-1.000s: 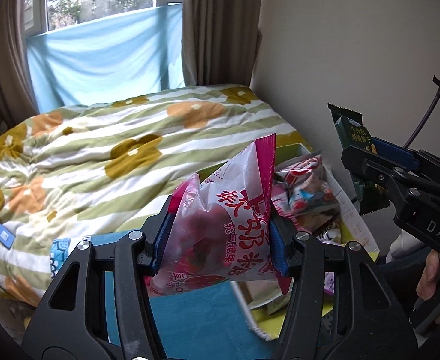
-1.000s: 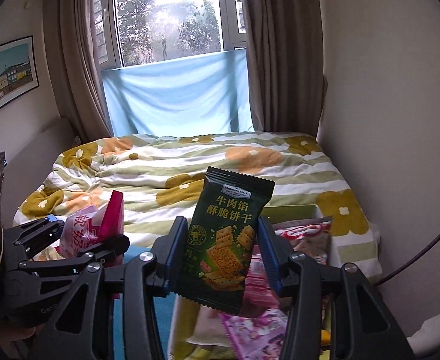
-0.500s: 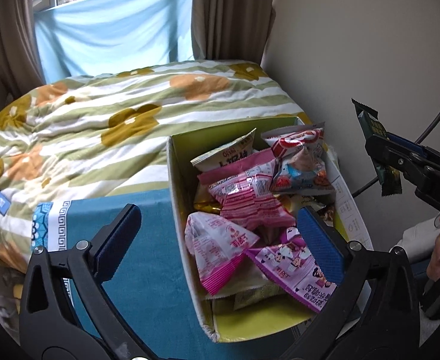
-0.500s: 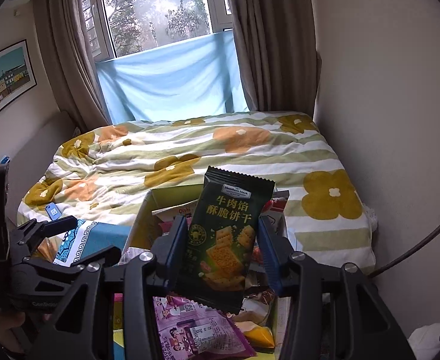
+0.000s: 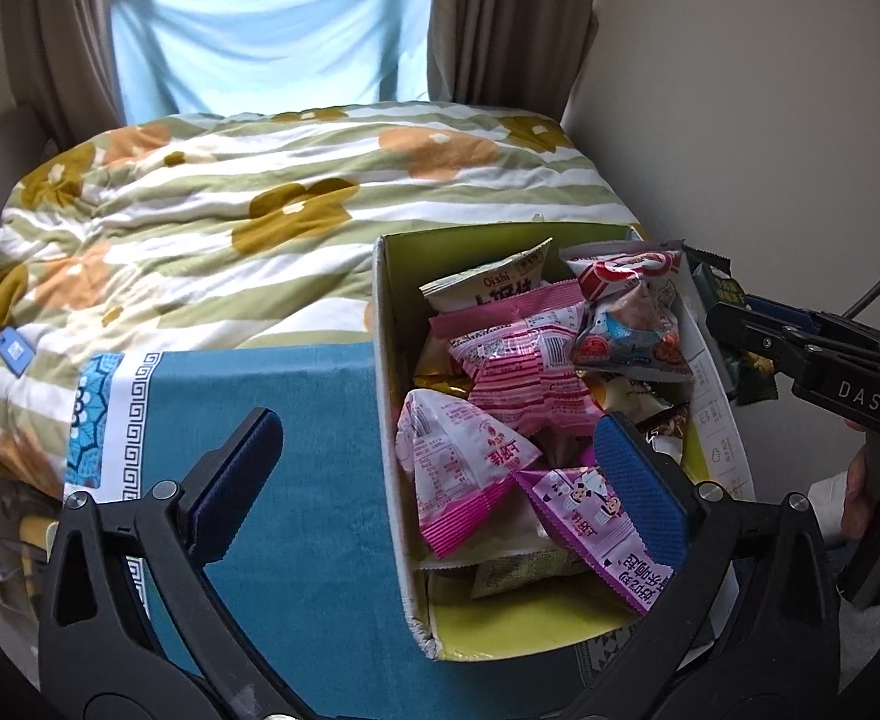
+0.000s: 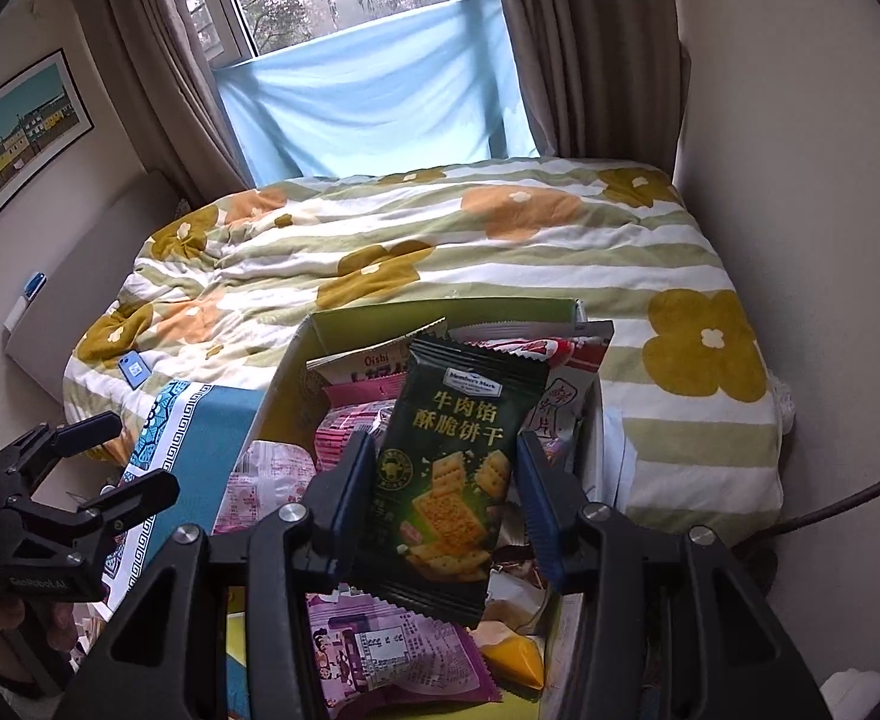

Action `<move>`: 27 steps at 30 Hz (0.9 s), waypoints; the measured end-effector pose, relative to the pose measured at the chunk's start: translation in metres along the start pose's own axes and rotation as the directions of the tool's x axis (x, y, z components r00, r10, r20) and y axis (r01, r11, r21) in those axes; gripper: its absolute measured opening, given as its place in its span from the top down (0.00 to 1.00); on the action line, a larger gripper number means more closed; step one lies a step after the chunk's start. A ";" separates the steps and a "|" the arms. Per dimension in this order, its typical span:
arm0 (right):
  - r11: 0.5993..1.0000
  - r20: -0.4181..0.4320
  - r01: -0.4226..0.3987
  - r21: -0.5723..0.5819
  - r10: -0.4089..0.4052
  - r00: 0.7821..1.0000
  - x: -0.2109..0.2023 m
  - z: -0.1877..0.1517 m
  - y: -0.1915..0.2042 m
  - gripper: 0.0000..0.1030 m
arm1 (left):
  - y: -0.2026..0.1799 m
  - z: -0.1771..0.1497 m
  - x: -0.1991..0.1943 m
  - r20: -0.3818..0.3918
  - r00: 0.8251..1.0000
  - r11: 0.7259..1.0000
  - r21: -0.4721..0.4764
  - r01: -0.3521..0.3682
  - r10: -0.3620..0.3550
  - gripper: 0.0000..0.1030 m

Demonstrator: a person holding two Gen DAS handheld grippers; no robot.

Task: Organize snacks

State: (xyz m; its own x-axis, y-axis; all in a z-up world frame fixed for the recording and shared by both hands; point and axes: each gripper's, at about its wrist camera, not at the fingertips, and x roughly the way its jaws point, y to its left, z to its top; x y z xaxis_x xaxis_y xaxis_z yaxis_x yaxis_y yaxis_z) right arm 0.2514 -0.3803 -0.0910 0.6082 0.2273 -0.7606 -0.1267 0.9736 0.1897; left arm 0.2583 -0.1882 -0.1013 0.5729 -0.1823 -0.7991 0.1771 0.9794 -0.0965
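box (image 5: 393,420) now with pink packet (image 5: 464,468)

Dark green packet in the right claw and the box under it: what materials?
Dark green packet: looks like glossy printed plastic film, given its sheen, crimped seal and zigzag-cut ends. Box: probably paperboard with a matte yellow-green lining; its near corner shows a thin, frayed whitish edge.
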 end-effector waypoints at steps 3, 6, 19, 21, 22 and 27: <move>0.999 -0.036 -0.030 -0.015 0.029 0.999 0.013 0.000 0.000 0.32 | 0.003 -0.003 0.001 -0.012 1.000 1.000 -0.018 -0.016 0.016 0.01; 1.000 -0.038 -0.018 -0.010 0.017 0.999 0.014 -0.004 0.000 0.00 | 0.005 -0.008 -0.001 -0.022 0.999 0.999 -0.023 -0.028 0.028 0.01; 0.998 0.046 0.011 0.061 -0.014 0.999 -0.034 -0.024 0.023 0.00 | 0.017 -0.028 -0.065 0.065 0.998 0.999 0.027 -0.029 0.028 0.00; 0.998 0.074 0.026 0.057 -0.030 0.997 -0.051 -0.027 0.036 0.00 | 0.022 -0.032 -0.085 0.097 0.995 0.999 0.040 -0.025 0.021 0.01; 0.998 0.091 0.032 0.056 -0.037 0.995 -0.061 -0.028 0.043 0.00 | 0.024 -0.035 -0.096 0.116 0.993 0.999 0.046 -0.024 0.018 0.01; 0.996 0.189 0.083 0.027 -0.087 0.978 -0.116 -0.041 0.090 0.00 | 0.041 -0.052 -0.159 0.215 0.976 0.998 0.056 -0.042 0.029 0.00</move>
State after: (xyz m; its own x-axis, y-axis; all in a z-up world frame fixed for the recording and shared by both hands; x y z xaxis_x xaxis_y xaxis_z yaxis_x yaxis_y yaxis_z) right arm 0.1374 -0.3187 -0.0111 0.7543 0.1339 -0.6428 -0.0540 0.9883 0.1425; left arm 0.1323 -0.1149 -0.0089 0.7361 -0.1683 -0.6556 0.1974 0.9799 -0.0299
